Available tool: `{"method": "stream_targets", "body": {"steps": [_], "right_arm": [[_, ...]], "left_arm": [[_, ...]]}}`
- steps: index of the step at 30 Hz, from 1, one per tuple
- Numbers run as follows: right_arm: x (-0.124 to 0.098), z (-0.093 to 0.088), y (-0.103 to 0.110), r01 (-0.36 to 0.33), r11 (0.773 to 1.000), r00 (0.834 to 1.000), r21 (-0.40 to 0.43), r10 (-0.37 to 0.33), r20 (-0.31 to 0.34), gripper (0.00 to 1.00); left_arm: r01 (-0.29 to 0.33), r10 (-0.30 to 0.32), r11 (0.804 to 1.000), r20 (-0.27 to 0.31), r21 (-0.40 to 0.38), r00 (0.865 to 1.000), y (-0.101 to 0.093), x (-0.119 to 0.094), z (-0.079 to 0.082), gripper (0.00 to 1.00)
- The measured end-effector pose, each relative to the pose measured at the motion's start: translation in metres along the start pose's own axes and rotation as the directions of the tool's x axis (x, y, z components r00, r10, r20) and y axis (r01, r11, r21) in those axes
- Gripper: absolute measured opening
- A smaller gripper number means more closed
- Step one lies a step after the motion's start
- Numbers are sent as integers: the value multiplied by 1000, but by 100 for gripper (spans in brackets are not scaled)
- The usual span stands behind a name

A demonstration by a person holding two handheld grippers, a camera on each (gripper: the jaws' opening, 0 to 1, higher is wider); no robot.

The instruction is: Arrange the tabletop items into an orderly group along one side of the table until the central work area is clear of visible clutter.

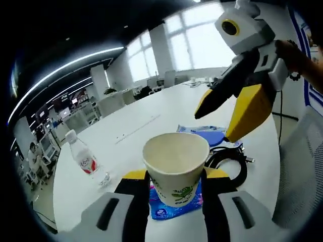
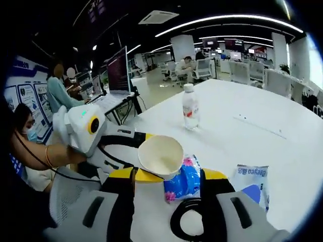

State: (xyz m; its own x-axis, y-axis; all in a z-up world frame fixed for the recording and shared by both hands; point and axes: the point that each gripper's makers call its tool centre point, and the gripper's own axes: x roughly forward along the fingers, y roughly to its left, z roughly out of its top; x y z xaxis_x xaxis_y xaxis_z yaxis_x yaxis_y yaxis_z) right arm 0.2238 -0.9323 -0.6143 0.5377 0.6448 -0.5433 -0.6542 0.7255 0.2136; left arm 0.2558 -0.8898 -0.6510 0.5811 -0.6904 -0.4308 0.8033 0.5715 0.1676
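A white paper cup (image 1: 175, 166) with a green print sits between the jaws of my left gripper (image 1: 175, 177), which is shut on it. In the right gripper view the left gripper (image 2: 132, 149) comes in from the left and holds the cup (image 2: 160, 156) tilted above the table. Under the cup lies a blue tissue packet (image 1: 171, 207) (image 2: 182, 181). My right gripper (image 1: 216, 126) hangs open above a blue-and-white packet (image 1: 207, 132) (image 2: 252, 177). A black cable coil (image 1: 229, 162) (image 2: 187, 218) lies beside the packet, between the open right gripper (image 2: 169, 176) jaws.
A small water bottle (image 1: 86, 161) (image 2: 190, 107) stands apart on the white table (image 1: 151, 116) (image 2: 262, 131). A laptop (image 2: 117, 75) sits on a desk past the table's edge. Several people (image 2: 55, 91) sit nearby, and office chairs (image 2: 204, 68) stand farther back.
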Motion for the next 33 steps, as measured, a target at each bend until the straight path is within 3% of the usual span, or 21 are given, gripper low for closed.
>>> {"method": "stream_targets", "body": {"steps": [8, 15, 24, 33], "right_arm": [[1, -18, -8, 32, 999, 999, 42, -31, -8, 69], [1, -17, -17, 56, 997, 997, 57, -59, 53, 87], [4, -23, -24, 66, 994, 996, 85, -70, 49, 89], [14, -39, -26, 50, 997, 999, 66, -50, -7, 89]], "left_arm": [[-32, 33, 998, 26, -62, 999, 15, 10, 6, 37], [-60, 67, 993, 60, -104, 996, 29, 20, 15, 37], [-124, 135, 984, 78, -125, 988, 57, 36, 25, 37], [-201, 208, 973, 56, -112, 977, 100, 54, 25, 36]]}}
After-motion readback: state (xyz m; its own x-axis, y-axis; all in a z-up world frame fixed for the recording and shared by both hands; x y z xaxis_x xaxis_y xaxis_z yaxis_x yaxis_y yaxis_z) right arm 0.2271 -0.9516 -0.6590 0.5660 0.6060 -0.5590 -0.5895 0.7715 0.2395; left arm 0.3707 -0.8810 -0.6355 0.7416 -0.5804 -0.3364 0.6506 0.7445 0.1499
